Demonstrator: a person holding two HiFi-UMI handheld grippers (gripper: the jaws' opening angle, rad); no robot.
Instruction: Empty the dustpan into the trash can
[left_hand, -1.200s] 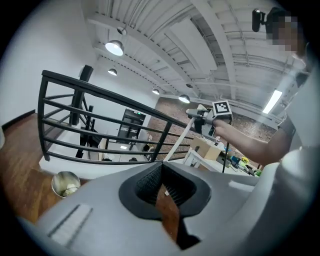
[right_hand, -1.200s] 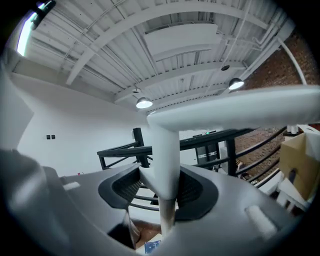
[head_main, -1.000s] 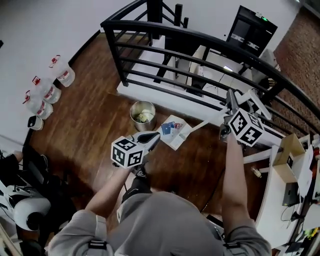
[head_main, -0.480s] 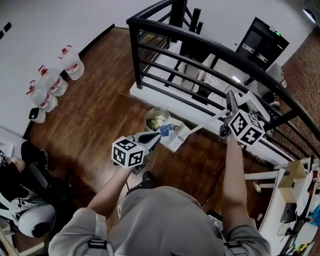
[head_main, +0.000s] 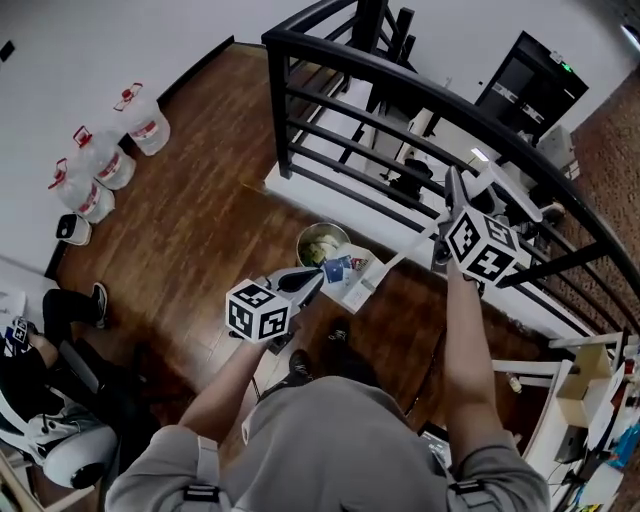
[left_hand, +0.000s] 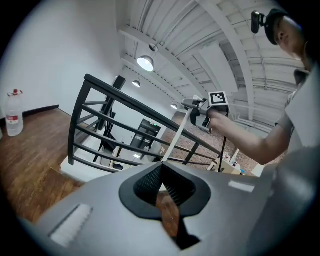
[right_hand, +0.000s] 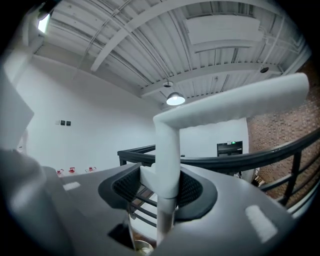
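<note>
White plastic dustpan (head_main: 358, 285), long-handled and carrying blue and white paper scraps (head_main: 338, 267), is at the five o'clock side of the round steel trash can (head_main: 301, 240), its front edge just beside the rim; the can stands on the dark wooden floor (head_main: 200, 230) with pale rubbish inside. Right hand-held gripper (right_hand: 162, 187) is clenched on the dustpan's upright white handle (right_hand: 167, 145), pads pressing both sides below the bent grip. Left hand-held gripper (head_main: 308, 280) sits at the pan's nine o'clock edge, clenched with pad tips together; whether they pinch the pan's rim cannot be told. Black metal railing (head_main: 400, 85) runs at twelve o'clock, beyond the can.
</note>
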